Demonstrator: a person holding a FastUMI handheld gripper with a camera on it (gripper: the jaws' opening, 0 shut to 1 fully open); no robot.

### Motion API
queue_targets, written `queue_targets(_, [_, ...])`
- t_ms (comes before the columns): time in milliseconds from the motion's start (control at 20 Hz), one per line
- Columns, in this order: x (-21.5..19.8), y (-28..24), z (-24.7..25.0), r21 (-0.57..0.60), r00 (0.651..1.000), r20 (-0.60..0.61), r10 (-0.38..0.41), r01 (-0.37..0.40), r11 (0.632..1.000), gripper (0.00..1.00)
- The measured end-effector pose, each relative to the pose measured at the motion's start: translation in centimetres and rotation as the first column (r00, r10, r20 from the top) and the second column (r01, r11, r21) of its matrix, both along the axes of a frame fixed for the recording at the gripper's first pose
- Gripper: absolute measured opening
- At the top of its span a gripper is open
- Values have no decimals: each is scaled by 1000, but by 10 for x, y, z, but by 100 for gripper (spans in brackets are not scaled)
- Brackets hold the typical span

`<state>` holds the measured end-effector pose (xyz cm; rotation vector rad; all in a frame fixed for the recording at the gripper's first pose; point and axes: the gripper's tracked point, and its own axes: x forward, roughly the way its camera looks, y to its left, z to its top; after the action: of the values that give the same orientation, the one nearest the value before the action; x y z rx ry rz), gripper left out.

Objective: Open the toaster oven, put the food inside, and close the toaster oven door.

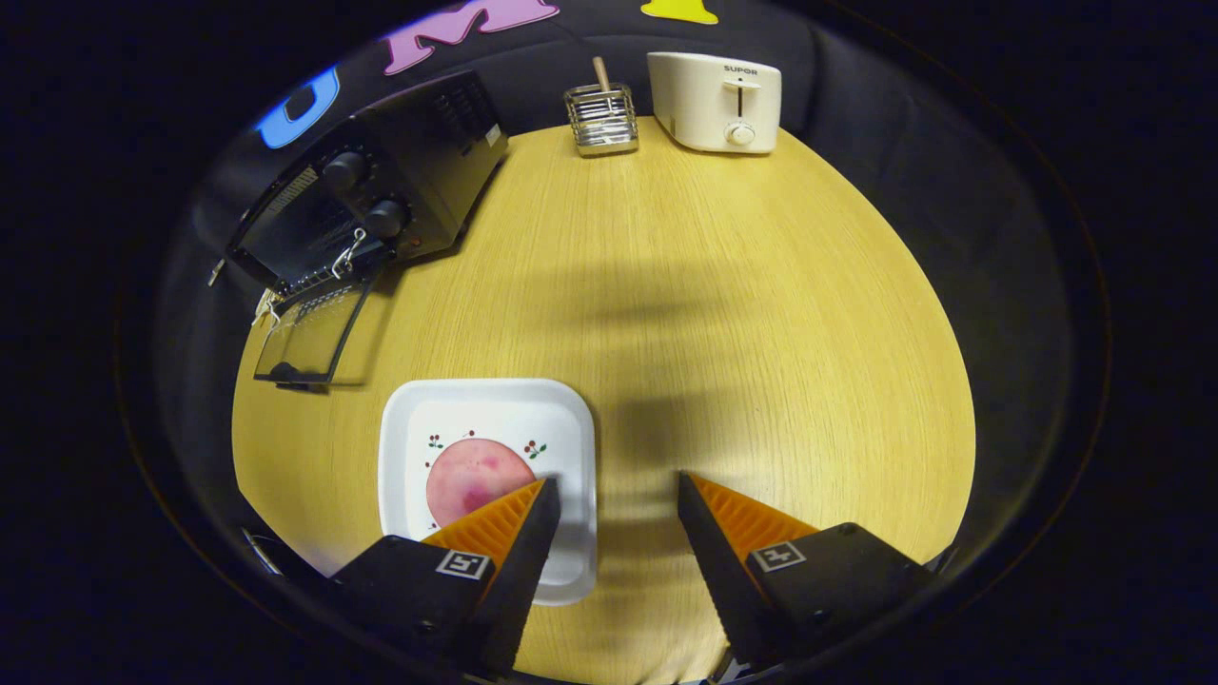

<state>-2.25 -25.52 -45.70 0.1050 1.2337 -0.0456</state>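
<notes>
**Q:** Toward the lower left of the frame, what sits on the table?

**A:** A round pink slice of food (476, 480) lies on a square white plate (485, 404) with small berry sprigs painted on it. The plate rests on a light wooden table (714, 314).

**Q:** And the gripper?

**A:** The gripper (617, 490) has its two fingers spread wide apart, holding nothing. The left fingertip overlaps the plate's right side, just beside the food; the right one is over bare wood.

**Q:** Where is the toaster oven?

**A:** At the upper left, well beyond the plate, stands the black toaster oven (400, 181) with two round knobs. Its glass door (309, 333) hangs open, folded down toward the table.

**Q:** Anything else?

**A:** At the table's far edge, top centre, a small wire holder (599, 122) has a wooden stick standing in it. Just right of it is a cream pop-up toaster (716, 100).
</notes>
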Motion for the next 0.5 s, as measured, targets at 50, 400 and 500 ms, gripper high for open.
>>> queue_targets(50, [0, -1, -3, -20, 1000, -9, 9, -10, 1000, 78])
queue_targets(400, [1, 15, -4, -69, 999, -45, 28, -31, 997, 30])
queue_targets(500, [-1, 15, -3, -69, 997, -71, 35, -40, 997, 29])
